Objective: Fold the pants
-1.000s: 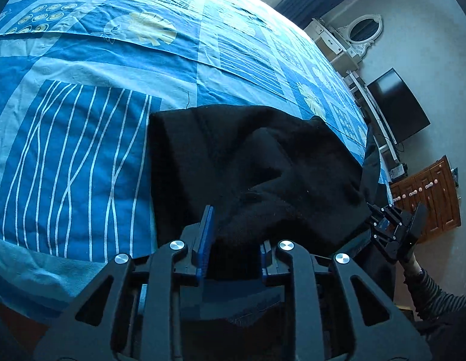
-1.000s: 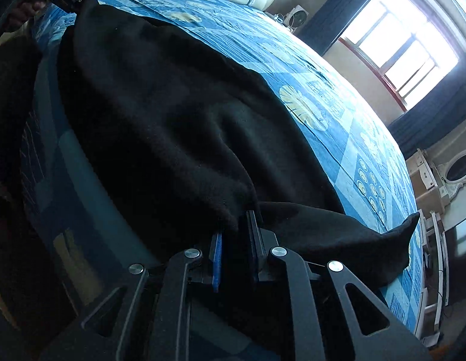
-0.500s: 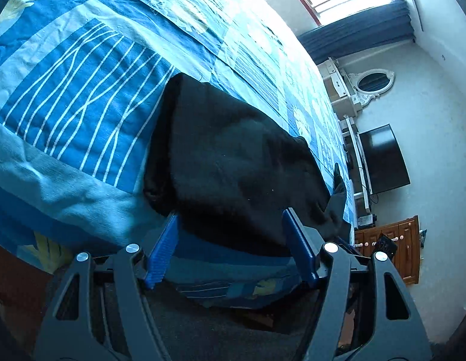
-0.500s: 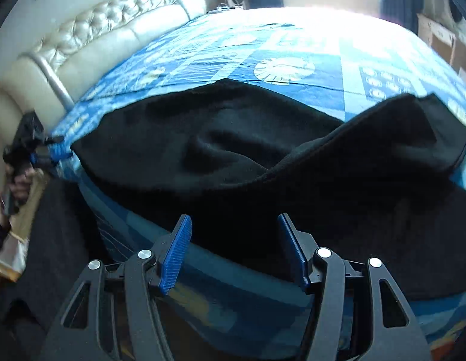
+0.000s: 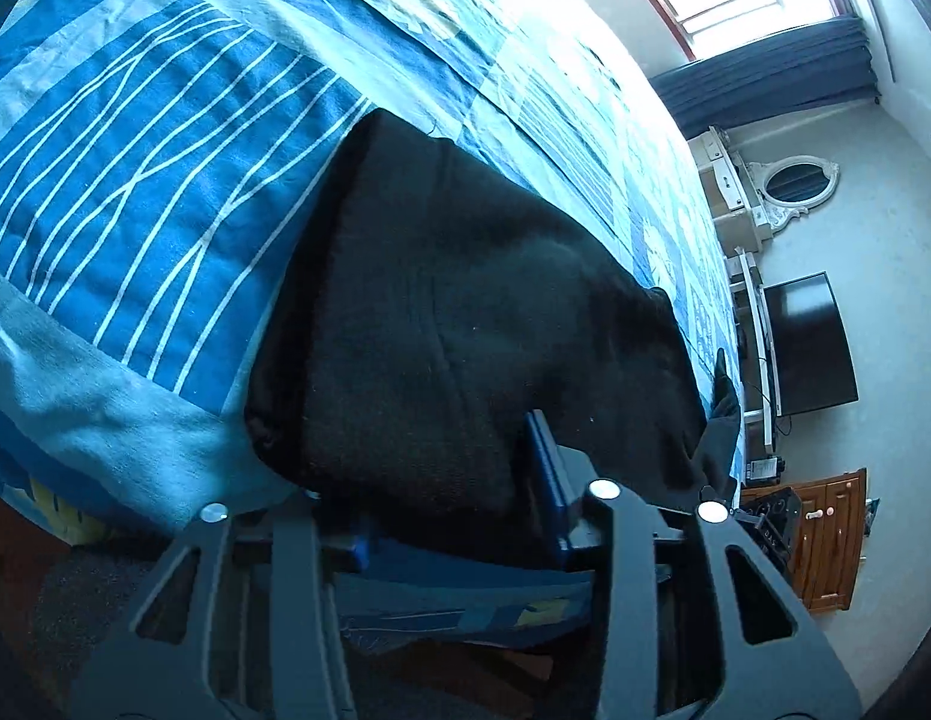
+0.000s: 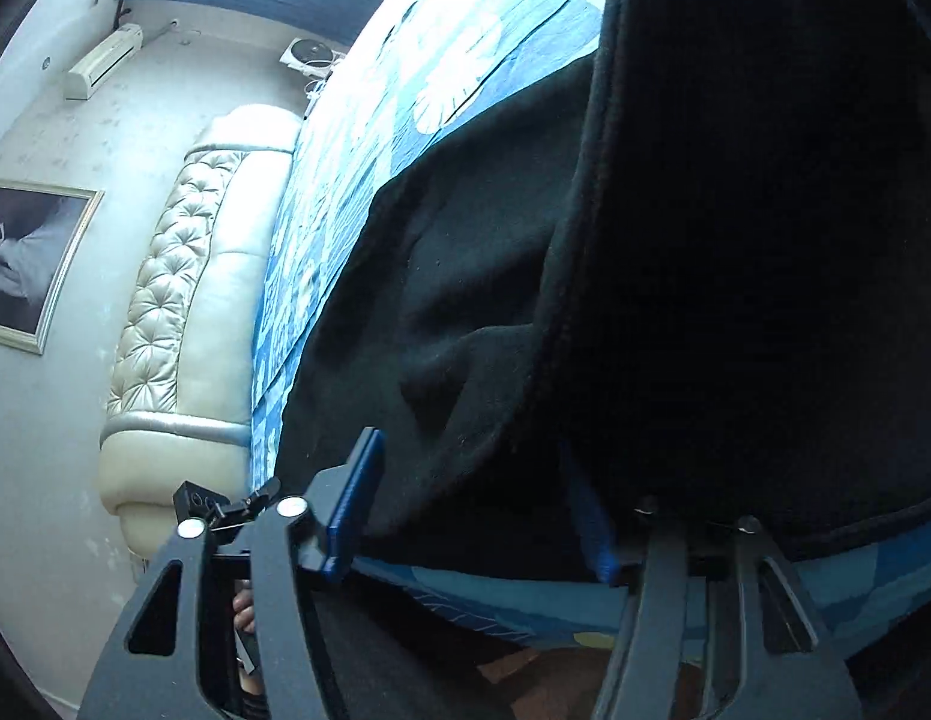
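Observation:
The black pants [image 5: 465, 312] lie folded along the near edge of the bed with its blue patterned cover [image 5: 135, 192]. My left gripper [image 5: 447, 492] is open, its jaws wide apart around the near edge of the cloth; the left finger is mostly hidden under the fabric. In the right wrist view the pants [image 6: 675, 276] fill most of the frame, with one layer draped over another. My right gripper [image 6: 477, 510] is open, its blue pads astride the lower edge of the cloth, and the right pad is partly covered by it.
The bed's padded cream headboard [image 6: 177, 312] stands to the left in the right wrist view, with a framed picture [image 6: 27, 264] on the wall. A television [image 5: 813, 342], a white dresser with an oval mirror [image 5: 795, 180] and a wooden cabinet [image 5: 831, 540] stand beyond the bed's foot.
Both grippers let go of the pants about a second ago and opened wide. Since then both have moved in so that their open jaws sit around the cloth's near edge.

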`<state>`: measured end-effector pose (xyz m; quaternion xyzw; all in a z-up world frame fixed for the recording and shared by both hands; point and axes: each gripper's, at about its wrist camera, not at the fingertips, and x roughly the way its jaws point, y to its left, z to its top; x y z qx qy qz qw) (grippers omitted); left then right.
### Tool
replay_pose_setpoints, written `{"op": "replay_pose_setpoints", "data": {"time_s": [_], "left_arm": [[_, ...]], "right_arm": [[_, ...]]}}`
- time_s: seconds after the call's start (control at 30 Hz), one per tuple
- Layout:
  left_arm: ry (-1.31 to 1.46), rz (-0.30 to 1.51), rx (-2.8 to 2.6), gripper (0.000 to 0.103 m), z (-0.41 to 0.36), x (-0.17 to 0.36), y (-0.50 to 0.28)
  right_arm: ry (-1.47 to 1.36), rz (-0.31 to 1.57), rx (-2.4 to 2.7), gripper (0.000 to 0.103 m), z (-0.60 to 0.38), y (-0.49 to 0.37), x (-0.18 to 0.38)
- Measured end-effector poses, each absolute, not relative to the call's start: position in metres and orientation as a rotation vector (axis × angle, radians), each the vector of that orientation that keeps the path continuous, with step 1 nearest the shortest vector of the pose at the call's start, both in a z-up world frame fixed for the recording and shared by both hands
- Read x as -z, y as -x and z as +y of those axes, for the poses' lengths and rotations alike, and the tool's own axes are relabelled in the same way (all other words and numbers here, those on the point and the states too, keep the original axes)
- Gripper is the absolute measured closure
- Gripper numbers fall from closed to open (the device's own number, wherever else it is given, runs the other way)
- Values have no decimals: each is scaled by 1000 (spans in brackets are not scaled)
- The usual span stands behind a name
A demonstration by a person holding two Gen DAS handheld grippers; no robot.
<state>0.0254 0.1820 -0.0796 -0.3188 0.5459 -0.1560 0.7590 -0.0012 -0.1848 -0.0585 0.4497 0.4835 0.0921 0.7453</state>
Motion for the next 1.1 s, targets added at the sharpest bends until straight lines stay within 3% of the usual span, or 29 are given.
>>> {"op": "replay_pose_setpoints", "data": {"time_s": [0.03, 0.43, 0.57, 0.6, 0.67, 0.7, 0.73, 0.8, 0.93, 1.1], "left_arm": [[708, 1193, 341, 92, 183, 81, -25], [636, 1213, 305, 92, 184, 87, -12], [454, 1153, 323, 86, 173, 59, -3], [399, 1129, 327, 79, 169, 50, 1], [295, 1072, 310, 65, 163, 31, 8], [254, 1038, 291, 47, 160, 22, 10], [225, 998, 269, 34, 159, 15, 12], [204, 932, 246, 32, 157, 6, 6], [285, 937, 216, 32, 154, 15, -23], [340, 987, 192, 32, 143, 38, -43]], "right_arm": [[-984, 1048, -202, 91, -185, 1, 56], [-938, 1086, -181, 94, -192, 19, 73], [-889, 1117, -174, 78, -198, 23, 51], [-867, 1119, -162, 70, -201, 24, 43], [-806, 1089, -125, 68, -217, 24, 20], [-777, 1063, -99, 64, -228, 19, 7], [-751, 1030, -65, 50, -242, 12, -5], [-712, 943, 22, 37, -276, -10, -29], [-596, 889, 211, 36, -343, -91, -45], [-604, 996, 432, 36, -414, -187, -8]]}}
